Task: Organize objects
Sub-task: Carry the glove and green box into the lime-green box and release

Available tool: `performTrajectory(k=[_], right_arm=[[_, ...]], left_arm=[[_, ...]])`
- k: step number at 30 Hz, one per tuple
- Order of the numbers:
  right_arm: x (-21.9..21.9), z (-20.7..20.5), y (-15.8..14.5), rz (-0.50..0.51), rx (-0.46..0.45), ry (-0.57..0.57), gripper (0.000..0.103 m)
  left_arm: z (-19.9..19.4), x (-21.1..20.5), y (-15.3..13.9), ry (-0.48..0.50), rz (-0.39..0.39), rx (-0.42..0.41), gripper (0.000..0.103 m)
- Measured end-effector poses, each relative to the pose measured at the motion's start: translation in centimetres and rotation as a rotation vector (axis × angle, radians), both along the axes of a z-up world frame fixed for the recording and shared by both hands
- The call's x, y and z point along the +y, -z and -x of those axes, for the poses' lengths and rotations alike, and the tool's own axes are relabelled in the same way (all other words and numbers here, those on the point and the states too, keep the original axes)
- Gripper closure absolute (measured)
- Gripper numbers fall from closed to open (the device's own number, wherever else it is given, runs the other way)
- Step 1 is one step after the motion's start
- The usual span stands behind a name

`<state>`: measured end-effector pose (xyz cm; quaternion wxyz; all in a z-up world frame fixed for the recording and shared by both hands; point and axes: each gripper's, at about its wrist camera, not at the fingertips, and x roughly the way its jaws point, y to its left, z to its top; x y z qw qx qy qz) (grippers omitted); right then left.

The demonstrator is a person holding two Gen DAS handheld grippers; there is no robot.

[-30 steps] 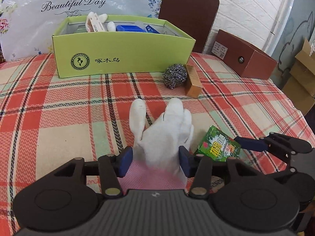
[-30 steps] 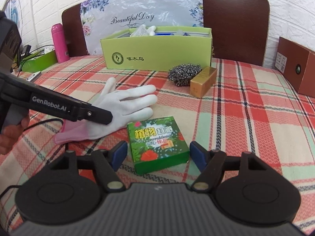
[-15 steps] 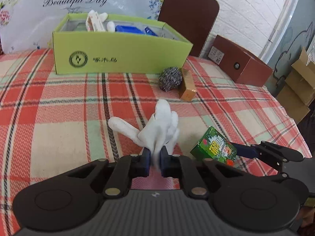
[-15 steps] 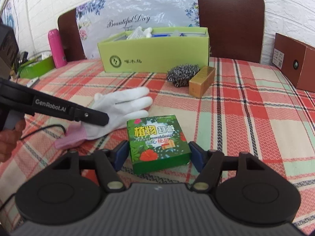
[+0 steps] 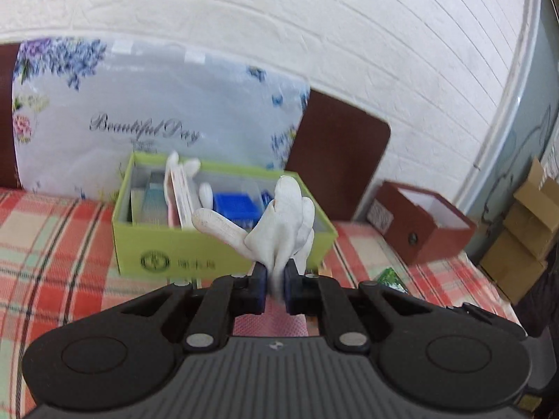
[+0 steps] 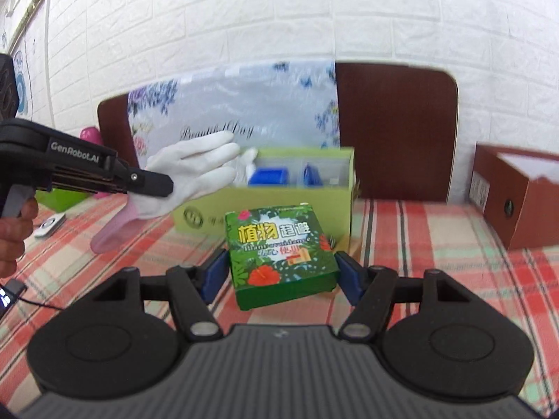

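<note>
We take the lime-green box (image 5: 195, 255) on the plaid desk (image 5: 52, 244) as landmark; it already holds a blue item and other goods, leaving limited free space. The main risk, in our judgement, is collision: both loads approach the same open top, and the left tool (image 5: 274, 288) and right tool (image 6: 283, 276) could meet above the box. A second risk is the white glove (image 5: 279, 223), limp and pinched only near its pink cuff, whose drooping fingertips may snag the near wall of the box and drag it. A third is the green packet (image 6: 279, 248), held at its side edges between widely spread jaws, which may tilt or slip. The left tool, pressed together on the glove, is raised in front of the box, level with its rim. The right tool grips the packet in front of the box, clear of the desk.
</note>
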<state>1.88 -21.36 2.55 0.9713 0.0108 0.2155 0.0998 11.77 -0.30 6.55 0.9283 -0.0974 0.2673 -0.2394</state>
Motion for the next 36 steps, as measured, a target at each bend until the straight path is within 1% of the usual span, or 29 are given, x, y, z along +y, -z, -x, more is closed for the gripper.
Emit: performTrajectory(k=[3, 6, 9, 14, 17, 19, 20, 21, 23, 24, 26, 28, 31, 33, 34, 36], right_arm=[[0.1, -2.3, -1.6, 0.020, -0.049, 0.015, 0.038], [0.1, -5.0, -3.1, 0.017, -0.082, 0.036, 0.037], [0.3, -8.1, -3.9, 0.014, -0.104, 0.059, 0.037], [0.3, -12.9, -3.8, 0.005, -0.127, 0.087, 0.037], [0.6, -15.7, -2.8, 0.000, -0.122, 0.096, 0.037], [0.8, -17.4, -1.5, -0.006, -0.115, 0.091, 0.035], [1.0, -18.2, -0.6, 0.001, -0.095, 0.072, 0.025], [1.2, -18.7, 0.3, 0.017, -0.065, 0.065, 0.013], [1.4, -18.6, 1.8, 0.047, -0.046, 0.070, 0.010], [1.3, -18.0, 2.4, 0.057, -0.054, 0.073, 0.006], [1.0, -16.9, 3.3, 0.061, -0.080, 0.104, 0.000], [0.8, -15.9, 3.8, 0.041, -0.090, 0.139, 0.000], [0.7, -15.4, 3.5, 0.032, -0.072, 0.138, 0.000], [0.6, -14.8, 2.5, 0.029, -0.074, 0.145, 0.000], [0.6, -14.2, 2.0, 0.023, -0.079, 0.149, 0.000], [0.4, -12.7, 0.9, 0.006, -0.090, 0.156, 0.000]], left_arm=[[-2.3, -0.6, -1.4, -0.025, 0.023, -0.018, 0.095], [-4.9, -1.2, -2.5, -0.045, 0.037, -0.033, 0.095], [-7.3, -1.7, -3.2, -0.080, 0.048, -0.051, 0.095], [-11.1, -2.2, -2.9, -0.107, 0.055, -0.036, 0.095], [-13.1, -2.3, -1.8, -0.120, 0.067, -0.023, 0.094], [-14.2, -2.4, -0.2, -0.125, 0.052, -0.019, 0.080], [-14.5, -2.4, 0.6, -0.130, 0.024, -0.006, 0.058], [-14.7, -2.3, 1.5, -0.148, -0.014, 0.012, 0.039], [-14.0, -1.7, 2.9, -0.183, -0.054, -0.005, 0.038], [-13.3, -1.3, 3.4, -0.185, -0.055, -0.020, 0.037], [-12.4, -0.4, 4.0, -0.192, -0.039, -0.021, 0.036], [-11.7, 0.0, 4.1, -0.202, -0.034, -0.020, 0.033], [-10.6, -0.2, 3.3, -0.204, -0.068, -0.036, 0.033], [-9.6, -0.4, 2.5, -0.195, -0.078, -0.034, 0.032], [-8.8, -0.5, 2.0, -0.195, -0.077, -0.030, 0.031], [-6.9, -0.7, 1.3, -0.200, -0.077, -0.026, 0.023]])
